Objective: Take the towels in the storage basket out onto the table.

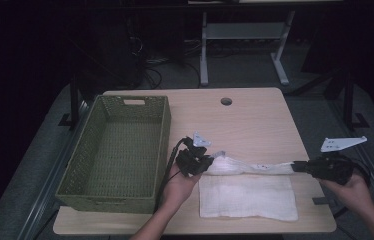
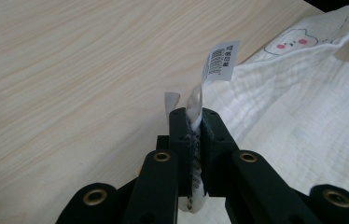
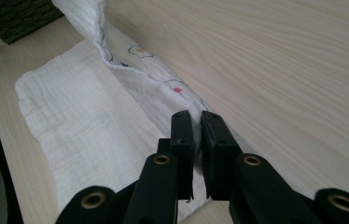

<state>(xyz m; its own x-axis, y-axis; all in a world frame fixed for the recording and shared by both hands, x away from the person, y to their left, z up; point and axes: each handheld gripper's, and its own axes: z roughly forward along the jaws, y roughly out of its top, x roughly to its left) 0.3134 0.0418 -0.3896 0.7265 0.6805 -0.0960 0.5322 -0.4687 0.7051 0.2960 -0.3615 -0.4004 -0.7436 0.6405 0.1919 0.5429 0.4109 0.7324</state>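
Left gripper (image 1: 201, 162) is clamped on the white cloth (image 1: 247, 192) at one corner, right gripper (image 1: 299, 166) pinches the other, so the raised edge runs straight across between them, right of the green basket (image 1: 117, 150)

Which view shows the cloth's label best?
The left gripper view: the label, with its barcode, sticks up from the shut left gripper. In the high view it is a tiny blur; the right gripper view shows cloth, no label.
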